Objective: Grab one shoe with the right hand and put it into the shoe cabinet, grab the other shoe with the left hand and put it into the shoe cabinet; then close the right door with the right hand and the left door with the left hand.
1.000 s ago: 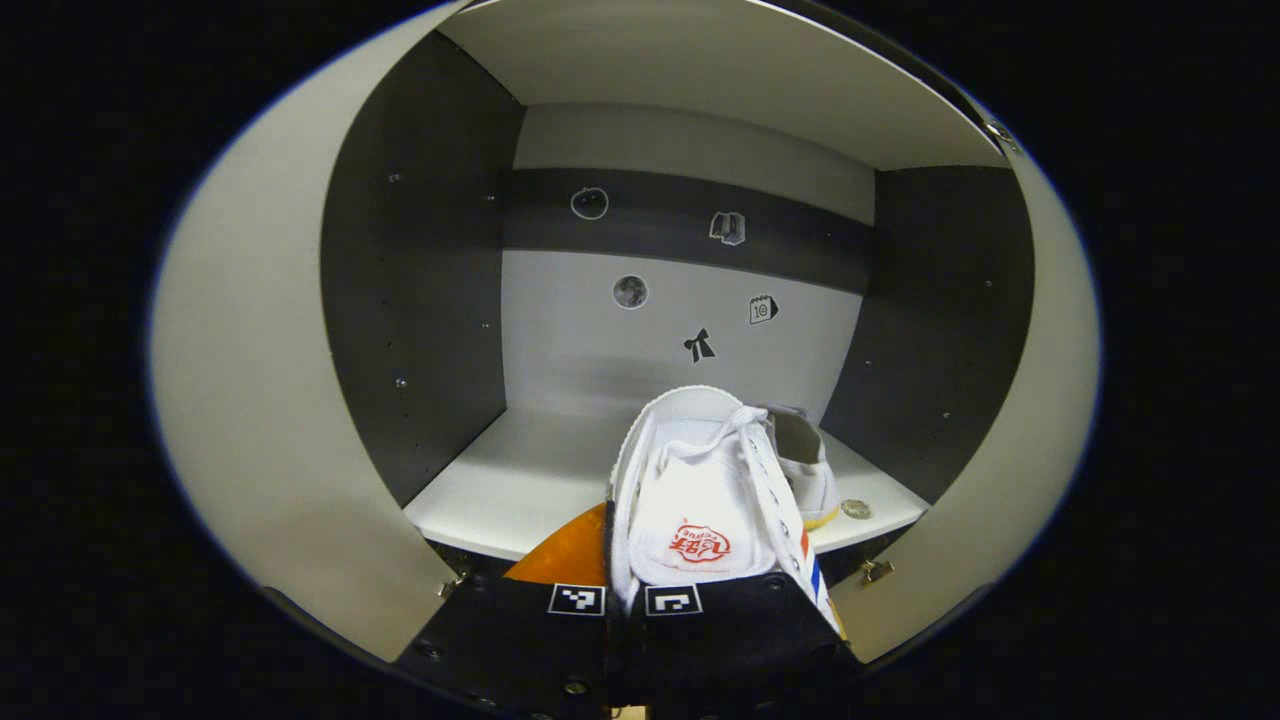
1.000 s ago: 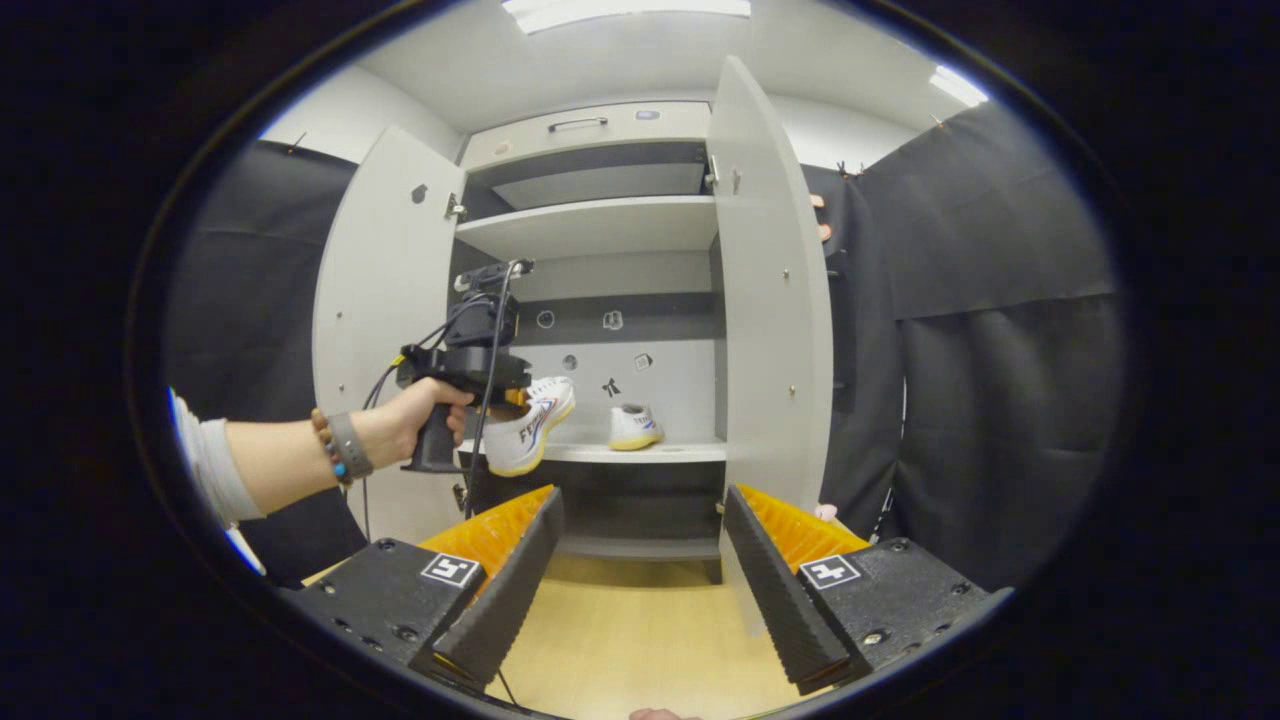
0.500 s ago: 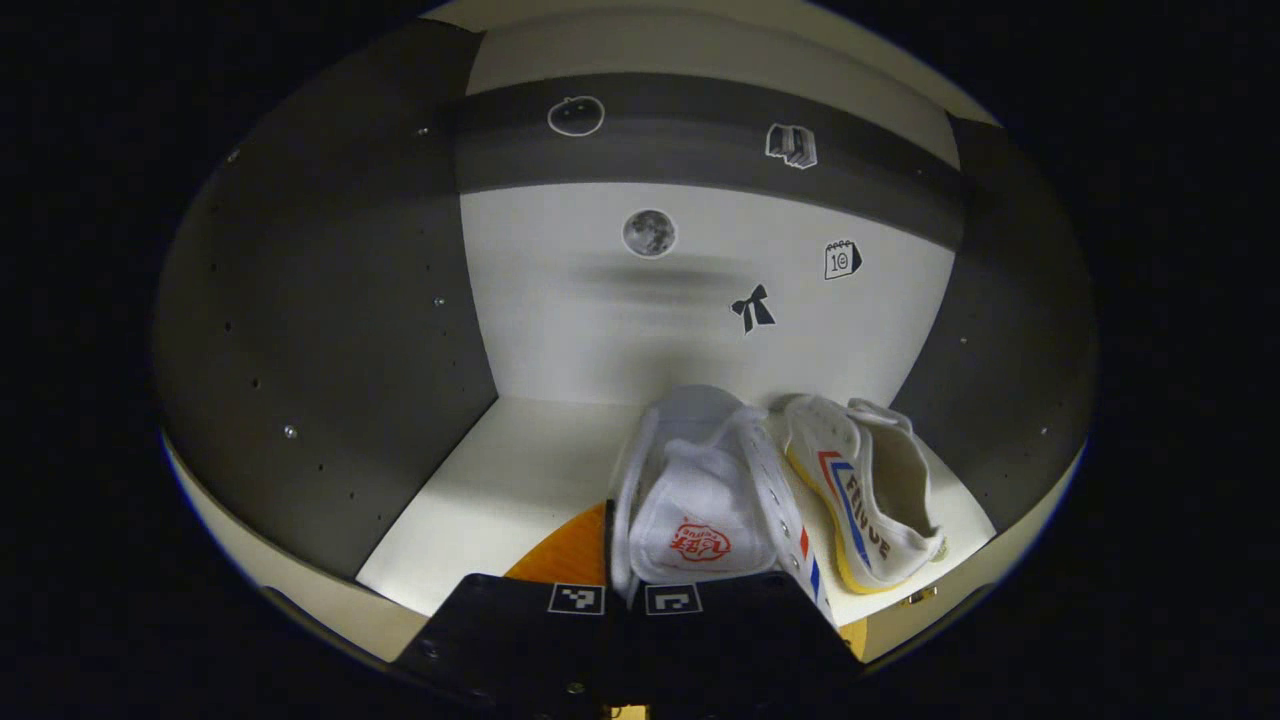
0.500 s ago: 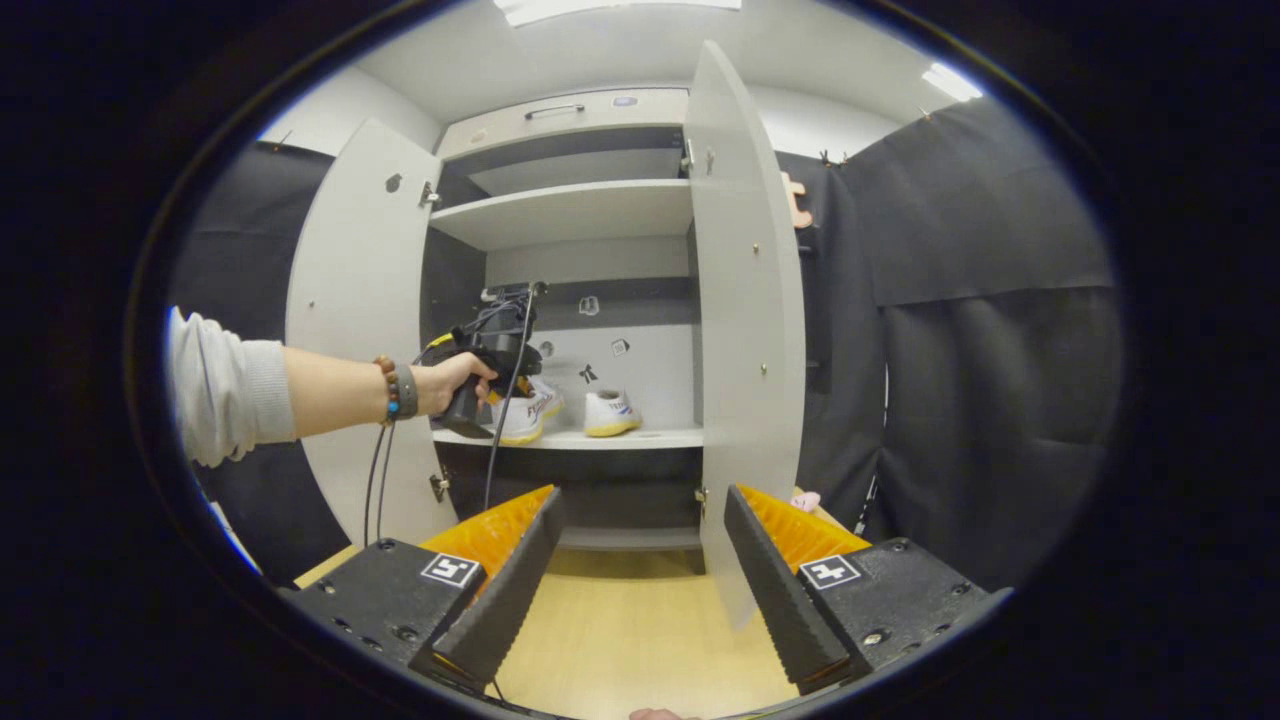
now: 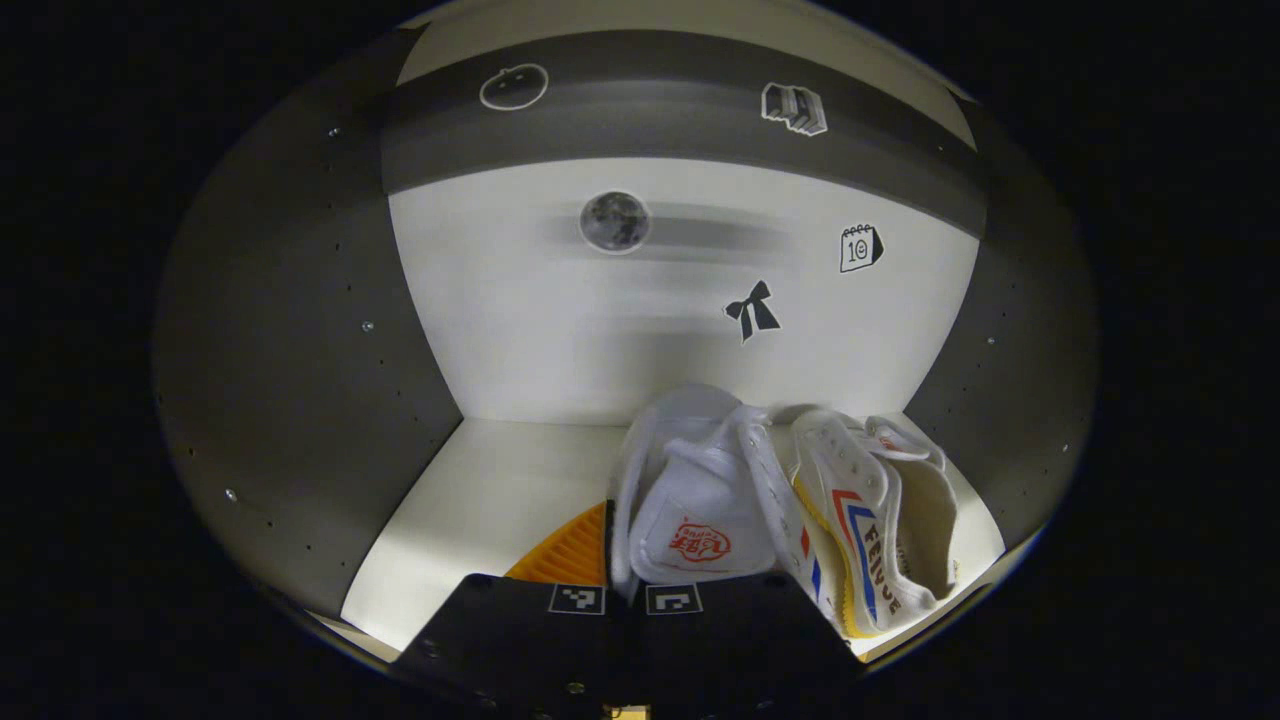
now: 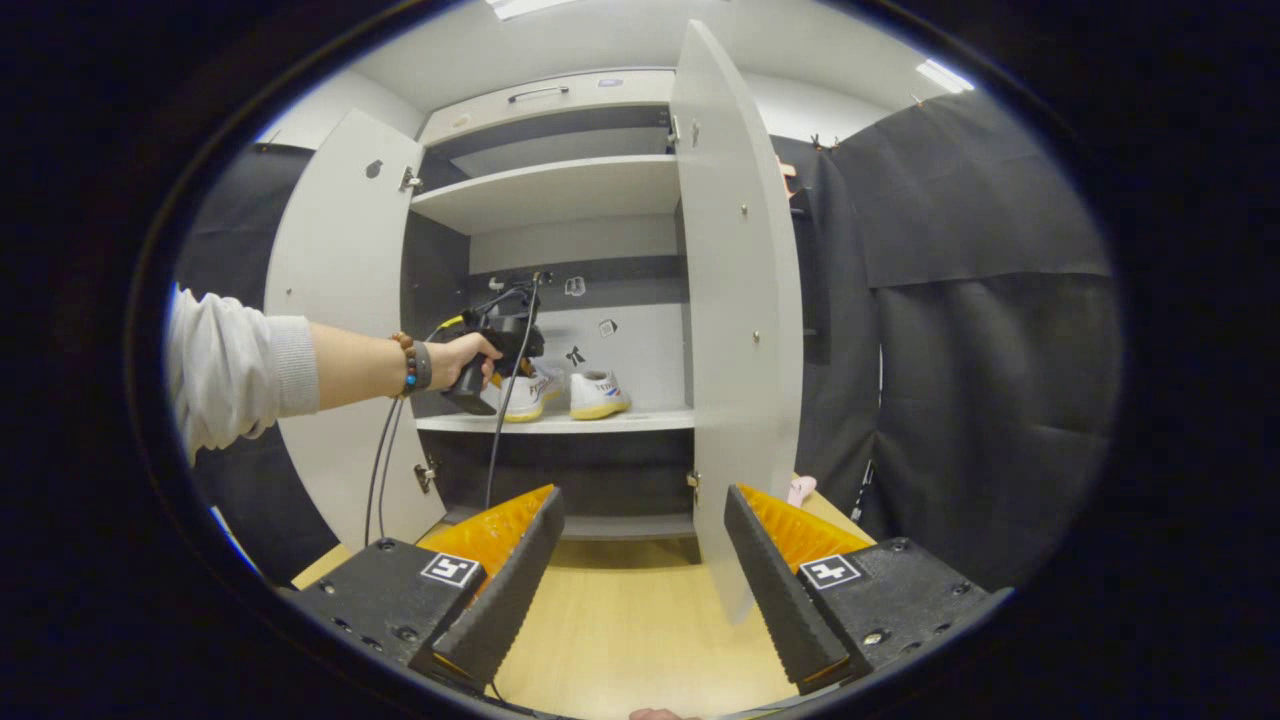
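The left gripper (image 5: 640, 585) has pushed deeper into the shoe cabinet (image 6: 540, 195) than a second ago, clamped on one shoe (image 5: 700, 500) — now touching the other shoe (image 5: 880, 520) on the shelf (image 5: 480, 510). Two shoes, two doors — left door (image 6: 335, 330), right door (image 6: 740, 300), both open. The right gripper (image 6: 645, 560) hangs back, spread wide, holding nothing.

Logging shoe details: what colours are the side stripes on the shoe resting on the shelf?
Red and blue stripes on the white canvas shoe, clearest in left gripper view.
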Available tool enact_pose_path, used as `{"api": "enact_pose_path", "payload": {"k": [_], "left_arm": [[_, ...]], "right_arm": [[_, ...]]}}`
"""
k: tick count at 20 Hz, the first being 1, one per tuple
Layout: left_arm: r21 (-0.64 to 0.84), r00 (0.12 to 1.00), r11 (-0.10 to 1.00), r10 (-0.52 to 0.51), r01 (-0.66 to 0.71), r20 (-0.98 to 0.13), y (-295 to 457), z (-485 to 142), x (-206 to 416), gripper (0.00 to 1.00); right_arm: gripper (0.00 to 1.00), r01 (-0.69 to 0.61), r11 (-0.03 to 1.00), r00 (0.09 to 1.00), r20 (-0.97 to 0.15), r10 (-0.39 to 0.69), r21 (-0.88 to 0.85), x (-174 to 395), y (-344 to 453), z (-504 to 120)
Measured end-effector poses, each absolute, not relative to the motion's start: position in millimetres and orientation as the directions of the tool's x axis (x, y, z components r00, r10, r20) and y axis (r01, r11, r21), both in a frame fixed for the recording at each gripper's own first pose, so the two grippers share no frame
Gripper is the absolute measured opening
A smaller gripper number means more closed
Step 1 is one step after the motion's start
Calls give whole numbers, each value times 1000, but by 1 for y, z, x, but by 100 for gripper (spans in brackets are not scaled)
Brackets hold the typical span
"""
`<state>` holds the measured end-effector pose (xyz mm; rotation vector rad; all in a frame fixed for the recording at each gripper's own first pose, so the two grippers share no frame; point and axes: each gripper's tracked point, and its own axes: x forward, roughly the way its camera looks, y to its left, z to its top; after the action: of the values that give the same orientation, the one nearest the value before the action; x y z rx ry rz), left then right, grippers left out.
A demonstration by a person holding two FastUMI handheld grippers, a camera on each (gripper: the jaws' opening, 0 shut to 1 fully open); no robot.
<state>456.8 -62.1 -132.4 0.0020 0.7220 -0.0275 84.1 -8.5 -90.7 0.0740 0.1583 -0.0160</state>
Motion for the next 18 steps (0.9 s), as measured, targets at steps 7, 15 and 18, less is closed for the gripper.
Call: {"api": "enact_pose_path", "payload": {"k": [7, 15, 18], "left_arm": [[4, 731, 999, -29, 43, -681, -66, -140, 466, 0], [4, 712, 999, -23, 37, -702, -65, -150, 466, 0], [4, 709, 999, -22, 36, -705, -64, -152, 466, 1]], "right_arm": [[100, 34, 996, 984, -179, -18, 86, 92, -11, -99], [100, 34, 996, 981, -193, -17, 86, 97, -9, -105], [100, 37, 996, 982, -188, -21, 82, 96, -10, -104]]}}
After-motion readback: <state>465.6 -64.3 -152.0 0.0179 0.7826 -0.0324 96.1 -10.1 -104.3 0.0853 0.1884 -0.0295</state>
